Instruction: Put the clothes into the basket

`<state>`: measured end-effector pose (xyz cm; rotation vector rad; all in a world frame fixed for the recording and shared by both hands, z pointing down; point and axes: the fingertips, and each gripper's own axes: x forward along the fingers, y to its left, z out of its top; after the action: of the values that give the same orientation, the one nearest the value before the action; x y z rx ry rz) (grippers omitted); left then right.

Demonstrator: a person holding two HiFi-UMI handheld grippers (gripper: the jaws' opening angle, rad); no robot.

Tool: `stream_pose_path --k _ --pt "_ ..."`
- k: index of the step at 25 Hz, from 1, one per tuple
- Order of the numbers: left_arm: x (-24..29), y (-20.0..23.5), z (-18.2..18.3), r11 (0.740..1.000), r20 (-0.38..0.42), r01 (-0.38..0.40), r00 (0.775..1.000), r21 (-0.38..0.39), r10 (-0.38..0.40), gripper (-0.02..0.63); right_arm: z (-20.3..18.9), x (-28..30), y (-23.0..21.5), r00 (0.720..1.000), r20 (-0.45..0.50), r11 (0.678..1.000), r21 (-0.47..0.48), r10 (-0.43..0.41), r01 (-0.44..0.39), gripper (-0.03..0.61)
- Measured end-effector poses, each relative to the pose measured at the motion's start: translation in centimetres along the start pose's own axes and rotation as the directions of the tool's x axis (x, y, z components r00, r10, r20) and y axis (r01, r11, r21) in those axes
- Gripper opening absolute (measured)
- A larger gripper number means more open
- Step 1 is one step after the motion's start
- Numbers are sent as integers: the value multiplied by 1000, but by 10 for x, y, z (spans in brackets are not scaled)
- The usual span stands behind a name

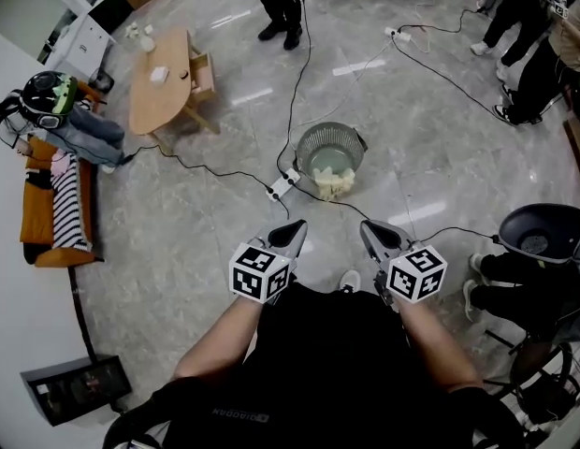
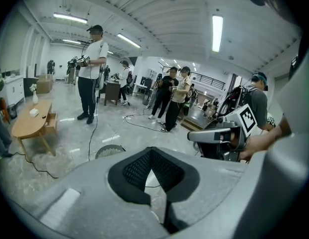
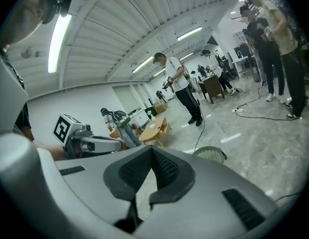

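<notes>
Holding both clenched and empty: left gripper (image 1: 292, 232), right gripper (image 1: 368, 228); basket (image 1: 305, 148) at 12 o'clock, striped garment (image 1: 69, 204) on sofa (image 1: 33, 215) at 9 o'clock, left nearer

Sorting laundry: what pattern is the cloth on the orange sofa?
The cloth is black-and-white striped; head view.

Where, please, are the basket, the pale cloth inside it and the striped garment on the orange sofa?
basket (image 1: 320, 142): head view, on its mesh wall.
pale cloth (image 1: 334, 182): head view, on its middle.
striped garment (image 1: 75, 209): head view, on its middle.
</notes>
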<state>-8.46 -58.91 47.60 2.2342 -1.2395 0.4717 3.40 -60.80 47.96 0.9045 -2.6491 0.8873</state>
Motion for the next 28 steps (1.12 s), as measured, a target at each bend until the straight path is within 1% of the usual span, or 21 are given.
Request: stream_pose_path --k 7,11,16,22,28 --pt "-4 18 14 994 -18 61 998 91 -60 -6 -2 15 5 997 32 996 46 -76 75 12" --pt "-7 35 14 993 -26 83 996 89 -81 -6 -2 27 14 993 49 992 59 -110 107 12" --pt "-8 49 14 991 -30 107 994 84 -105 -6 -2 37 21 989 47 989 62 -139 136 12" --pt "-10 52 20 988 -29 127 992 89 -125 -6 6 42 28 987 50 987 56 -153 150 12" --pt "-17 53 19 988 -22 128 992 88 -127 -6 4 43 35 987 42 987 46 -156 154 12"
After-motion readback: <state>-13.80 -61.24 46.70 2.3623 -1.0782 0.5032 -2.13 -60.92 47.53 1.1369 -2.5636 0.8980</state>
